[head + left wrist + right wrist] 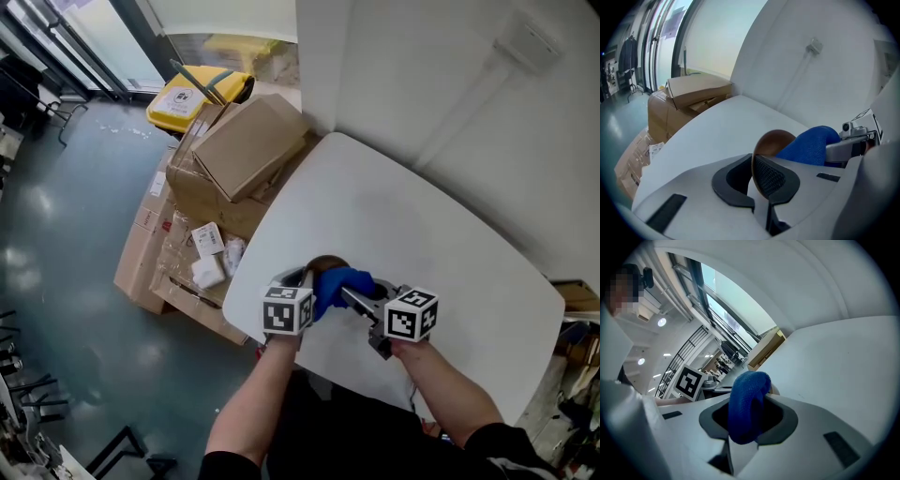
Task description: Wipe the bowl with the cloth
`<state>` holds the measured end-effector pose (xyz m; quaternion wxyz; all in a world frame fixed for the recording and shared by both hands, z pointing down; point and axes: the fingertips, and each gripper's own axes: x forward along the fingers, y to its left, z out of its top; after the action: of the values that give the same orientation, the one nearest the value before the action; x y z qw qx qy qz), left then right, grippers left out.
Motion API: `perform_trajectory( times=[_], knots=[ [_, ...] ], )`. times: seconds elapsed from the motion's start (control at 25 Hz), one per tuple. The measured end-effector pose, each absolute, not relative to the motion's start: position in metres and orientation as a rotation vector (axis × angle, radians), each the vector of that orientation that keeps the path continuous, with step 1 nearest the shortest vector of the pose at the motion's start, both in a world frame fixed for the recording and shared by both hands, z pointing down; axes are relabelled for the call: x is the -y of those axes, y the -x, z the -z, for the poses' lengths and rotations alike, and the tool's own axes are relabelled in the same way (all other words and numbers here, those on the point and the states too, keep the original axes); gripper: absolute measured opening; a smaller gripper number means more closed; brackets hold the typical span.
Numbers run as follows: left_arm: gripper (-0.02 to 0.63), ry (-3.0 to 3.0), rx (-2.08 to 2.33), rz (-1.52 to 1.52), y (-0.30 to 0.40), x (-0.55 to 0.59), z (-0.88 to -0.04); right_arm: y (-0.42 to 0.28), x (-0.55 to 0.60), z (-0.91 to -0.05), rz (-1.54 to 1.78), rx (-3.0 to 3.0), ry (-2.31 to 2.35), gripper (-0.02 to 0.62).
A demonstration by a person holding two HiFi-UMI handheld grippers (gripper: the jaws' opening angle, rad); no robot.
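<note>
A small brown bowl (pixel 326 264) sits near the front edge of the white table (pixel 403 225). My left gripper (pixel 305 277) is shut on its rim. In the left gripper view the thin rim of the bowl (pixel 772 142) stands on edge between the two dark pads of the left gripper (pixel 753 180). A blue cloth (pixel 342 285) lies against the bowl, bunched up. My right gripper (pixel 356 298) is shut on it. The right gripper view shows the cloth (pixel 747 399) folded over and pinched between that gripper's jaws (pixel 747 423), hiding most of the bowl.
Cardboard boxes (pixel 246 145) are stacked on the floor against the table's left side, with a yellow bin (pixel 192 94) behind them. A white wall (pixel 450 84) runs along the table's far side. The table's front edge is just under my hands.
</note>
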<state>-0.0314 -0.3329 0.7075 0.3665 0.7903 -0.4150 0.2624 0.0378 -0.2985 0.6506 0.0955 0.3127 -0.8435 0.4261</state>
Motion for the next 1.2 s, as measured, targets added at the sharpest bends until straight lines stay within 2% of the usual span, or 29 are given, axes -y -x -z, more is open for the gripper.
perform_trajectory(
  times=[0.24,0.56,0.92,1.2],
  knots=[
    [0.02,-2.041,1.112,-0.624,0.048,0.322,-0.672,-0.031,0.289,-0.615,-1.229,2.548,-0.946,0.077],
    [0.02,-2.139,1.281,-0.531,0.08,0.305,-0.581,-0.011,0.275,-0.529,-1.026,2.693,-1.01,0.077],
    [0.021,-2.347,1.43,-0.547,0.074,0.278,-0.489,0.036,0.248,-0.462,-0.82,2.821,-0.951,0.077],
    [0.023,-2.466,1.531,-0.498,0.071,0.263,-0.428,0.044,0.234,-0.422,-0.711,2.872,-0.986,0.077]
  ],
)
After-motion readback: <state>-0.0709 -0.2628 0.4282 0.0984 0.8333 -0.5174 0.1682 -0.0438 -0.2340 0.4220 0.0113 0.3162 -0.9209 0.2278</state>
